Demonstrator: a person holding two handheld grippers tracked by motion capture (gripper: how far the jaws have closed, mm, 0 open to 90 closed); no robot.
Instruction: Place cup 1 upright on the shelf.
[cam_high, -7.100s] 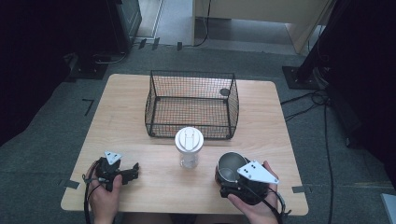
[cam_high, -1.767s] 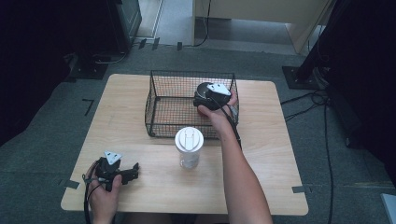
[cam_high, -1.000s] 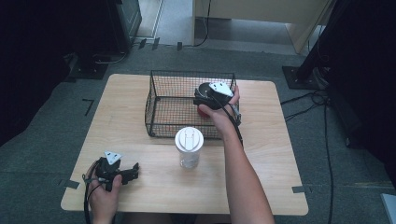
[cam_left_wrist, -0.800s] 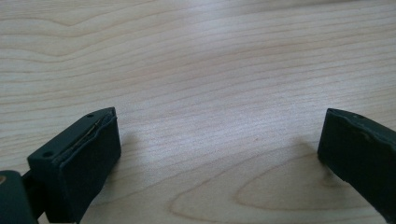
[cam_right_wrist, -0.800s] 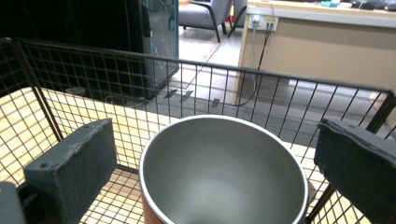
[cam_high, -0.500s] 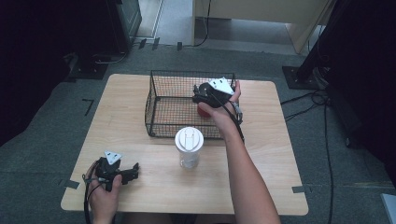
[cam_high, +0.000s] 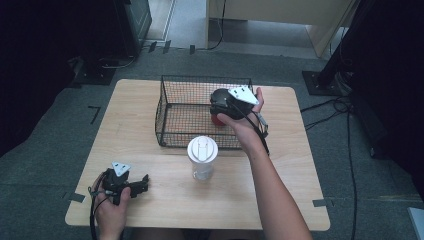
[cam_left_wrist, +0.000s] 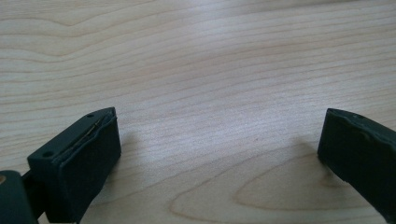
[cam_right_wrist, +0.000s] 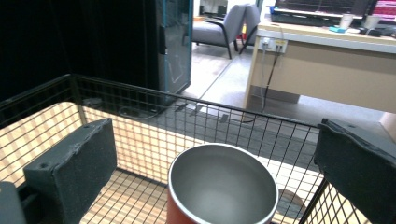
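Table (cam_high: 150, 115): pale wood, visible grain, smooth, soft sheen.
Basket (cam_high: 172, 107): thin black wire mesh, metal, matt coat.
Cup (cam_right_wrist: 222, 186): brushed metal inside, dull satin shine; red outer wall, smooth.
R gripper (cam_right_wrist: 219, 163): black pads, grainy matt, rubber-like; grey plate on top, flat matt.
L gripper (cam_left_wrist: 219, 154): same black pads, matt, fine rough texture, plastic backing w/ small holes.
Tumbler (cam_high: 202, 157): clear plastic body, white plastic lid, smooth.
Floor (cam_high: 350, 165): grey carpet, rough weave.
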